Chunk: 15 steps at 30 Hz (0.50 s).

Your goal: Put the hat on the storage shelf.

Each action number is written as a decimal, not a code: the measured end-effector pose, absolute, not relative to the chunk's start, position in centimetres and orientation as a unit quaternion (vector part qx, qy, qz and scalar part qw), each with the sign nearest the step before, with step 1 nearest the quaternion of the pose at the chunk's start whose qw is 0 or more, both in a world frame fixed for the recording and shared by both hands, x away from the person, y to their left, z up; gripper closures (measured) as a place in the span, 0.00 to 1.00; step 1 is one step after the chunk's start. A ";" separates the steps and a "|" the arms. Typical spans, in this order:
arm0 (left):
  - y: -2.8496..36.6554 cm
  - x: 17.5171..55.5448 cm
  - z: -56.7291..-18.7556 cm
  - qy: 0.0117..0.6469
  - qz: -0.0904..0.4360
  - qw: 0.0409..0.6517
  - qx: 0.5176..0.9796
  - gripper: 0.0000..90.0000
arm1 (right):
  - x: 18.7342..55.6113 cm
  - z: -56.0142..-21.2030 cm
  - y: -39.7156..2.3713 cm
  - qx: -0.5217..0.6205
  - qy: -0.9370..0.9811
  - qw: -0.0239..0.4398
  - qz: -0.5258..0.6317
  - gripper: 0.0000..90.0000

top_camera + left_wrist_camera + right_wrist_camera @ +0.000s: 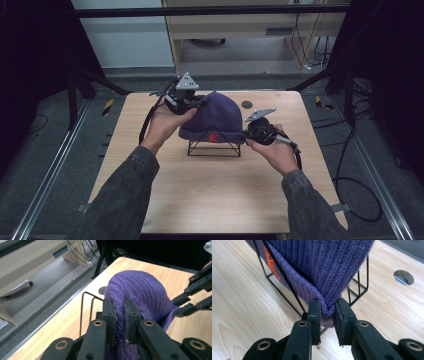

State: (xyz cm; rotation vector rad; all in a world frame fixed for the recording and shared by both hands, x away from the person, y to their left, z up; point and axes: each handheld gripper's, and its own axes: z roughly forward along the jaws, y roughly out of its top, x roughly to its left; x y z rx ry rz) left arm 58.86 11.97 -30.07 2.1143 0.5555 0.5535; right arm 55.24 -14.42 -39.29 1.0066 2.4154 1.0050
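Observation:
A purple knit beanie (215, 117) with an orange letter (270, 262) on its brim sits over a black wire stand (214, 149) in the middle of the table. My left gripper (200, 102) is at the hat's upper left side. In the left gripper view that gripper (119, 302) is shut on a fold of the knit (142, 290). My right gripper (246, 134) is at the hat's right brim. Its jaws (328, 305) pinch the folded brim corner (324, 262), just in front of the stand's wires (359, 290).
The light wooden table (210, 200) has a round cable hole (246, 104) behind the hat, near the far edge. Dark floor, metal rails and cables (350, 190) surround the table. A cabinet (235, 30) stands beyond it.

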 end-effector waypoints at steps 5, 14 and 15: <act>12.1 58.6 -31.0 0.229 0.216 0.432 0.845 0.90 | 55.0 -40.1 -14.7 0.360 0.849 0.167 0.349 0.84; 12.1 58.5 -32.2 0.231 0.209 0.432 0.847 0.90 | 54.9 -41.1 -14.4 0.358 0.855 0.164 0.337 0.83; 12.1 58.5 -32.3 0.231 0.208 0.431 0.847 0.90 | 54.9 -41.3 -14.4 0.359 0.855 0.162 0.336 0.83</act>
